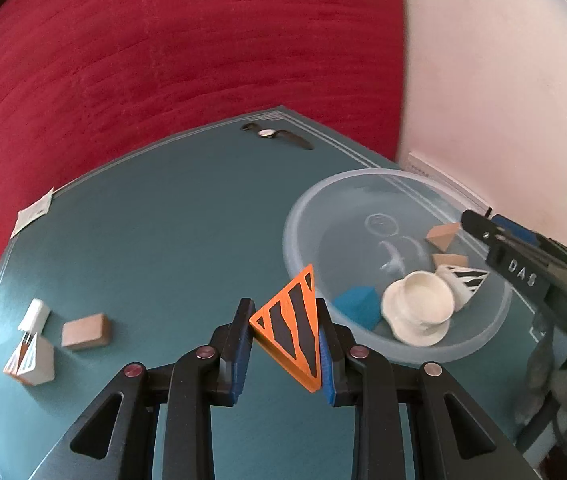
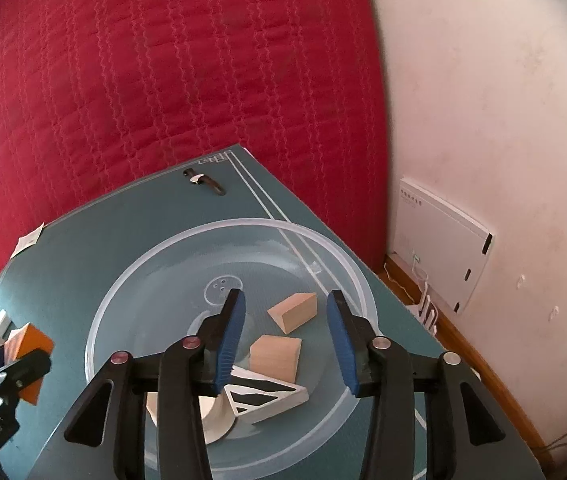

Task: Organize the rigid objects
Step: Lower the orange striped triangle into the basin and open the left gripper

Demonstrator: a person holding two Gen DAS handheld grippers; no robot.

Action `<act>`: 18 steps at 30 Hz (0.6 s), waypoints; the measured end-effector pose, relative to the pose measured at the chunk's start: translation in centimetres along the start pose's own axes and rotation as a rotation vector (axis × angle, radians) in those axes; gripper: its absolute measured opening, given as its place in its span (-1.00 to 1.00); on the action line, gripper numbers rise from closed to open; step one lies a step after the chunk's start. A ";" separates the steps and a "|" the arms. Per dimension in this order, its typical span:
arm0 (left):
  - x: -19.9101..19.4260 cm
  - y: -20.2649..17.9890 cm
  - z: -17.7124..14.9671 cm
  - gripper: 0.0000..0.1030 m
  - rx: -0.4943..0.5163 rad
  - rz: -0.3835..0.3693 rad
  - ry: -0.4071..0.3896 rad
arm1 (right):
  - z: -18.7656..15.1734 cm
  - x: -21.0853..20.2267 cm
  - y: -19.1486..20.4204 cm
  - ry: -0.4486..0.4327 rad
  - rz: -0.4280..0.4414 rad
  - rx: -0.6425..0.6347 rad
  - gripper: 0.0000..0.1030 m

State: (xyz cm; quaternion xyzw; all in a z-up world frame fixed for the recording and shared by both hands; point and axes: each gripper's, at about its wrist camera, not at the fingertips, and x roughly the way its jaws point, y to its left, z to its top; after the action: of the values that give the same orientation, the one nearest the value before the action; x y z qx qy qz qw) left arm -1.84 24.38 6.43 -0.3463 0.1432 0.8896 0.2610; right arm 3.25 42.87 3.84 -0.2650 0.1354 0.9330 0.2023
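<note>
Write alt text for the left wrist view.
The left gripper holds an orange black-striped wedge above a teal table, beside a clear bowl of blocks. A tan block and white pieces sit left.

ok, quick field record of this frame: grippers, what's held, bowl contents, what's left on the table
left gripper: shut on orange striped wedge, beside the bowl rim
right gripper: open, nothing held, above the bowl
bowl: clear plastic, on the teal table
bowl contents: two tan wedges, white striped wedge, blue block, cream spool-shaped piece
left on table: tan block, white block, white striped piece
other: wristwatch at far edge
</note>
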 end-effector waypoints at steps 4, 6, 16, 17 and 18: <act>0.8 -1.0 0.7 -0.42 0.011 -0.022 0.007 | -0.1 -0.4 0.0 -0.001 0.001 0.005 -0.11; 1.2 -1.5 1.2 -0.42 0.013 -0.035 0.009 | -0.1 -0.4 -0.1 -0.004 0.001 0.008 -0.10; 3.4 -3.6 1.8 -0.42 0.033 -0.063 0.032 | 0.1 -0.3 -1.2 -0.026 -0.045 0.057 0.03; 3.5 -3.7 1.8 -0.41 0.033 -0.064 0.033 | 0.1 -0.3 -1.4 -0.030 -0.053 0.066 0.06; 3.6 -3.8 1.9 -0.41 0.034 -0.066 0.033 | 0.2 -0.3 -1.6 -0.034 -0.060 0.072 0.06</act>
State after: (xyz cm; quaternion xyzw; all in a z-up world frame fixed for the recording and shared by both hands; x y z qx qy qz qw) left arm -2.96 29.60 5.03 -0.3608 0.1508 0.8723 0.2937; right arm 4.11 44.28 3.89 -0.2455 0.1573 0.9254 0.2420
